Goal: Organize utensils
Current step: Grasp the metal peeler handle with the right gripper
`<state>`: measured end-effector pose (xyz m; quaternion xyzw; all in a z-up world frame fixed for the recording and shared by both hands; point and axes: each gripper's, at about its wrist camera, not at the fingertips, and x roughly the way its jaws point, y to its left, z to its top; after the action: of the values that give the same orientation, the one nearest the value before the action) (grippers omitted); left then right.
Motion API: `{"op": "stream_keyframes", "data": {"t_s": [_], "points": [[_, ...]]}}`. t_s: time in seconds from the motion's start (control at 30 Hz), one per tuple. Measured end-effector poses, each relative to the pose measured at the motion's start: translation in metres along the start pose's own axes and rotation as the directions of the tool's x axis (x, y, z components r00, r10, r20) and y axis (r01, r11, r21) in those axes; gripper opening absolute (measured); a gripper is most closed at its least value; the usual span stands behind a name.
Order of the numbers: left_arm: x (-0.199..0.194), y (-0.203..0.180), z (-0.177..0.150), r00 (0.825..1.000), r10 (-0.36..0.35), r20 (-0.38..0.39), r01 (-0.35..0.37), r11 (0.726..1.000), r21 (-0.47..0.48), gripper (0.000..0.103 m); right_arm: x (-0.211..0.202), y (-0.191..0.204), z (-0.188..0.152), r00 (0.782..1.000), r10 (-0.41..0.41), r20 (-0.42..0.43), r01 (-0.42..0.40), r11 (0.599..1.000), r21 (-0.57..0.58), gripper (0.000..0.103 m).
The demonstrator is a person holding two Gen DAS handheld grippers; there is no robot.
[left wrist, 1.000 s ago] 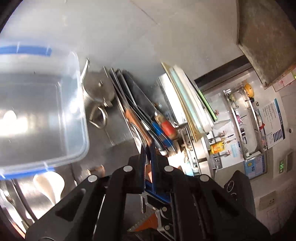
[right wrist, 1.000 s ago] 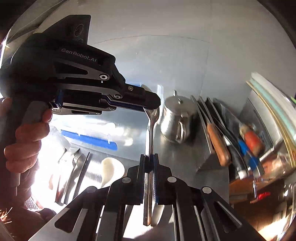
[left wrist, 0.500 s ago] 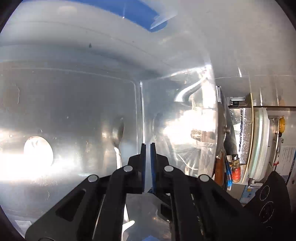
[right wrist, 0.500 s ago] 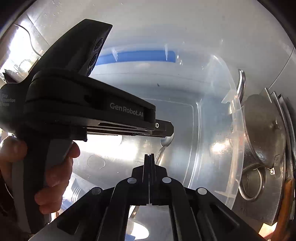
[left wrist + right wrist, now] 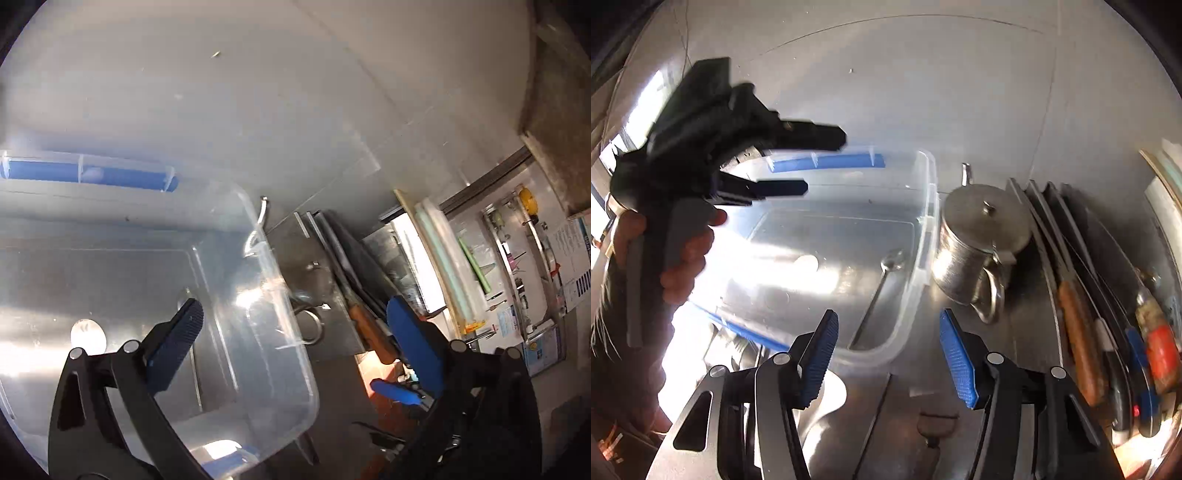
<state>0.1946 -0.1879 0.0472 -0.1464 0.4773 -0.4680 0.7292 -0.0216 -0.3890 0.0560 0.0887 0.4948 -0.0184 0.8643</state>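
Observation:
A clear plastic bin point(image 5: 925, 206) with blue clips sits on the steel counter; it also shows in the left wrist view point(image 5: 280, 291). A metal spoon point(image 5: 882, 280) lies inside it along its right wall. My right gripper point(image 5: 888, 354) is open and empty, just in front of the bin's near rim. My left gripper point(image 5: 295, 343) is open and empty over the bin's right corner; in the right wrist view it point(image 5: 809, 162) hangs above the bin's left side, held by a hand.
A lidded steel pot point(image 5: 979, 251) stands right of the bin. Knives with wooden, blue and red handles point(image 5: 1078, 332) lie in a rack at the right. More cutlery and a white spoon point(image 5: 827, 391) lie in front of the bin. Cutting boards point(image 5: 439, 258) stand behind the rack.
Both grippers were shut on the spoon, brought it into the bin, then opened. The spoon now lies in the bin and both grippers have pulled back.

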Motion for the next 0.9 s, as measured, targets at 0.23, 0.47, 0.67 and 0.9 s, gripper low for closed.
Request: {"op": "stream_keyframes", "data": {"t_s": [0.23,0.47,0.67,0.9], "points": [[0.03,-0.083,-0.084,0.962,-0.148,-0.231,0.162,0.986,0.045,0.095,0.052,-0.032,-0.135,0.969,-0.03,-0.245,0.071,0.985,0.16,0.058],[0.085,-0.067,-0.151,0.915,-0.084,-0.394,0.044,0.993,-0.11,0.095,0.053,0.004,-0.174,0.978,-0.077,-0.193,0.085,0.996,0.031,0.041],[0.094,-0.048,-0.17,0.889,-0.077,-0.452,-0.02,0.978,-0.206,0.095,0.087,0.009,-0.183,0.966,-0.087,-0.244,0.083,0.996,-0.029,0.02],[0.097,-0.037,-0.18,0.879,-0.046,-0.475,-0.078,0.968,-0.238,0.095,0.076,-0.017,-0.194,0.966,0.134,-0.221,-0.096,0.98,0.176,0.003]]}}
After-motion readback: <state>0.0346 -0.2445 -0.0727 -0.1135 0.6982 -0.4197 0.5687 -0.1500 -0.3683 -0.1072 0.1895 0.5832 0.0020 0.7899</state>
